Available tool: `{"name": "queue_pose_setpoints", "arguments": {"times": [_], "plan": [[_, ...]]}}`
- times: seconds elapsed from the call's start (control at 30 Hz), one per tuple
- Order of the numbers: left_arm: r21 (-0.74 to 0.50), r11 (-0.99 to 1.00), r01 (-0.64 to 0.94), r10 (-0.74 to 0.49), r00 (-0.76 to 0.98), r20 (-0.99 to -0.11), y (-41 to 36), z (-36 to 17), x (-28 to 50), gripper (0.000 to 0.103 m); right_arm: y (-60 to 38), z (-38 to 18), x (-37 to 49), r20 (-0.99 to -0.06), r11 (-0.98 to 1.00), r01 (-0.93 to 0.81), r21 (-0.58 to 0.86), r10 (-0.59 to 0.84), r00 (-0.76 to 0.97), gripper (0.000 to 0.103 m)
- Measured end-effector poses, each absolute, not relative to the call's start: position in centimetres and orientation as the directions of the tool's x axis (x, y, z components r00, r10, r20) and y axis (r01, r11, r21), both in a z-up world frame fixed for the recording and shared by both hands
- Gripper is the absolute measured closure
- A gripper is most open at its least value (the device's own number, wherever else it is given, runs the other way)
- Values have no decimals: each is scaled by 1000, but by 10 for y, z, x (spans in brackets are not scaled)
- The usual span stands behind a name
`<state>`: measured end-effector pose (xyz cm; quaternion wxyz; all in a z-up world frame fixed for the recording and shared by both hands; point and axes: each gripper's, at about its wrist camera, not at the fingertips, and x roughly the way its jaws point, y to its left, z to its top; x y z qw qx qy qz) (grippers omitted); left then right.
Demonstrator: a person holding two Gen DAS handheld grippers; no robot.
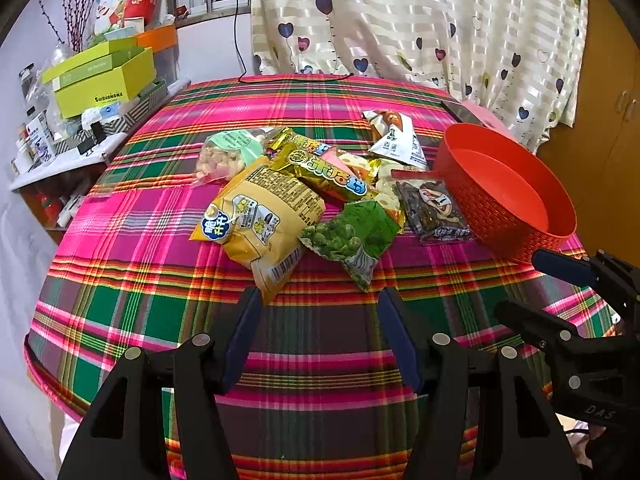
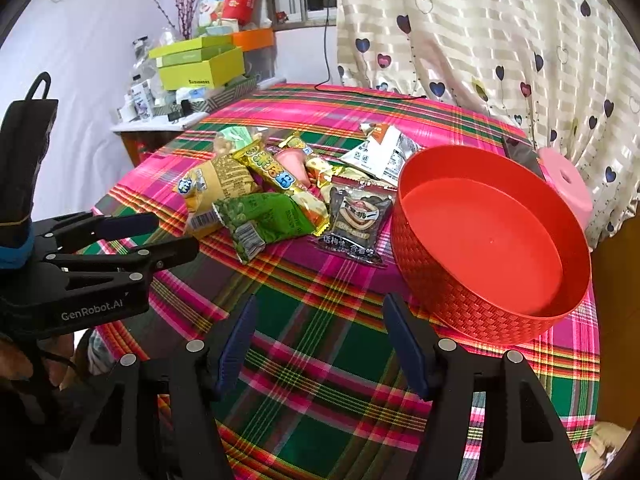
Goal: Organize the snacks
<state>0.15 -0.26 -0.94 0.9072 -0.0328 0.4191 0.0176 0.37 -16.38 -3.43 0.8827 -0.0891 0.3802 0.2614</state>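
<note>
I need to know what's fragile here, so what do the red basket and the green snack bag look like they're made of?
Red basket: likely rigid moulded plastic, a woven pattern pressed into the wall, smooth matte inside. Green snack bag: thin glossy plastic film, judging by its crinkles, sheen and crimped end seals.

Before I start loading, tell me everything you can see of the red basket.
The red basket is round and shallow, seemingly plastic, with a woven-texture outer wall and a smooth interior. It sits upright and empty on the plaid tablecloth, right of the snack pile. The dark snack packet lies right beside its wall; whether they touch is unclear. Neither gripper touches it.
</note>
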Motion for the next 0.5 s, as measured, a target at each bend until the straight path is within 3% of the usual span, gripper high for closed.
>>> {"name": "queue_pose_setpoints", "arguments": {"times": [0.5], "plan": [[-58, 998, -30, -24, 655, -756, -5, -7, 2, 42, -162, -34, 5, -717, 846, -531, 41, 395, 574, 38]]}}
